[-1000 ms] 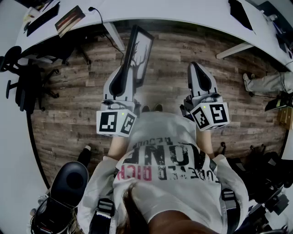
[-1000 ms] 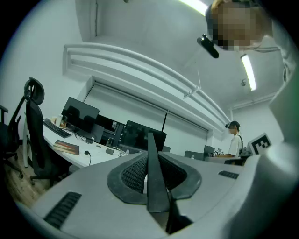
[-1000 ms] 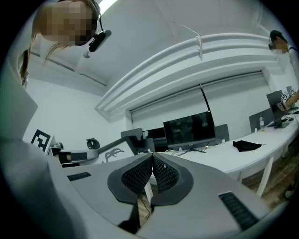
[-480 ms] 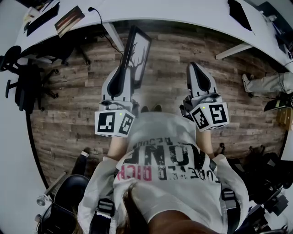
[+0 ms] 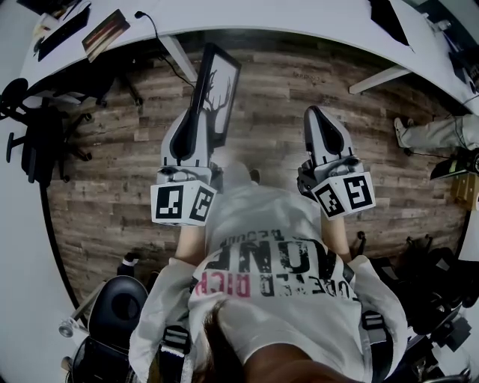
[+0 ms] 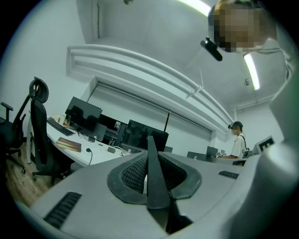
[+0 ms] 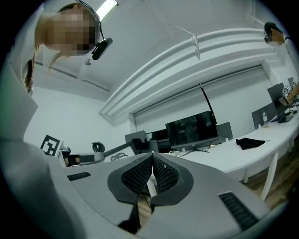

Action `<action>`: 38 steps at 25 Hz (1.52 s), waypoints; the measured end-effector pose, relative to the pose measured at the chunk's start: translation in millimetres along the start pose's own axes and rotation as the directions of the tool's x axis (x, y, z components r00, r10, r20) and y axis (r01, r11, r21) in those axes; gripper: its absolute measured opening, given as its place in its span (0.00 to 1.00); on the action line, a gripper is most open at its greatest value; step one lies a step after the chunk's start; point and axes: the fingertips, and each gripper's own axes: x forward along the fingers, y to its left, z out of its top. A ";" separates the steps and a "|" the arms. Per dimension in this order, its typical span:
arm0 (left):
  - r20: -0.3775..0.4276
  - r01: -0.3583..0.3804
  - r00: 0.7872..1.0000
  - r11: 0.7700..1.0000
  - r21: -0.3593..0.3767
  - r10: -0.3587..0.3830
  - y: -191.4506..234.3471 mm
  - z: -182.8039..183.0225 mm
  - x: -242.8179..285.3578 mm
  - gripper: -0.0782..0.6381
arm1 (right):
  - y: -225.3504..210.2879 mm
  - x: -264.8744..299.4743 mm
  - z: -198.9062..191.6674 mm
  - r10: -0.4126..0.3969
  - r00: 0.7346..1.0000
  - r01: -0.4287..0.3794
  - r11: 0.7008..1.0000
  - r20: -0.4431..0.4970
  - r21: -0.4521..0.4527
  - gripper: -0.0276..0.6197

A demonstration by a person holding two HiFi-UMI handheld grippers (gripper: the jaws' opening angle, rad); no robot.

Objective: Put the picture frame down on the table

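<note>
The picture frame (image 5: 218,88) is black, with a bare-tree print, and stands on edge in the air above the wood floor. My left gripper (image 5: 194,126) is shut on its lower part. In the left gripper view the frame (image 6: 153,168) shows as a thin dark slat pinched between the jaws of the left gripper (image 6: 152,183). My right gripper (image 5: 317,118) is held level beside it, shut, with nothing in it; in its own view the right gripper (image 7: 152,173) has its pads pressed together. The white curved table (image 5: 284,19) runs just beyond the frame's top.
A book (image 5: 104,34) and a cable (image 5: 156,28) lie on the table's left part, with monitors (image 6: 84,115) behind. Table legs (image 5: 178,58) stand below it. Office chairs (image 5: 37,127) sit at left, another chair (image 5: 120,303) by my side. Another person's leg (image 5: 441,136) is at right.
Both grippers and the frame have shifted slightly toward the table. The chair at lower left has slid a little in view.
</note>
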 end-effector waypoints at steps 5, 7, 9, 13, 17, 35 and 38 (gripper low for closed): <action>-0.023 -0.004 1.000 1.000 -0.016 0.004 -1.4 -11.1 8.4 0.20 | -12.7 -1.6 -14.1 -0.013 0.999 0.014 1.000 -0.034 0.027 0.05; -0.030 -0.008 1.000 1.000 -0.022 0.007 1.9 -12.5 13.6 0.20 | -16.3 4.1 -17.0 -0.017 0.999 0.019 0.999 -0.042 0.035 0.05; -0.034 -0.016 0.999 0.999 -0.029 0.015 7.2 -13.1 22.1 0.20 | -21.1 14.4 -18.9 -0.021 0.998 0.023 0.999 -0.052 0.040 0.05; -0.040 -0.016 0.999 0.999 -0.050 0.014 25.9 -11.1 55.1 0.20 | -32.4 51.1 -21.8 -0.013 0.998 0.015 0.999 -0.060 0.041 0.05; -0.050 -0.001 0.999 0.998 -0.059 -0.002 52.3 -4.3 100.5 0.20 | -44.8 102.8 -18.8 -0.017 0.998 0.020 0.999 -0.058 0.047 0.05; -0.063 0.051 0.996 0.996 -0.080 -0.056 133.9 28.2 227.0 0.20 | -75.3 244.8 -7.5 -0.078 0.995 0.081 0.996 -0.058 0.038 0.05; -0.071 0.034 0.997 0.996 -0.085 -0.040 141.7 25.9 240.1 0.20 | -83.7 261.1 -10.6 -0.070 0.995 0.073 0.996 -0.072 0.044 0.05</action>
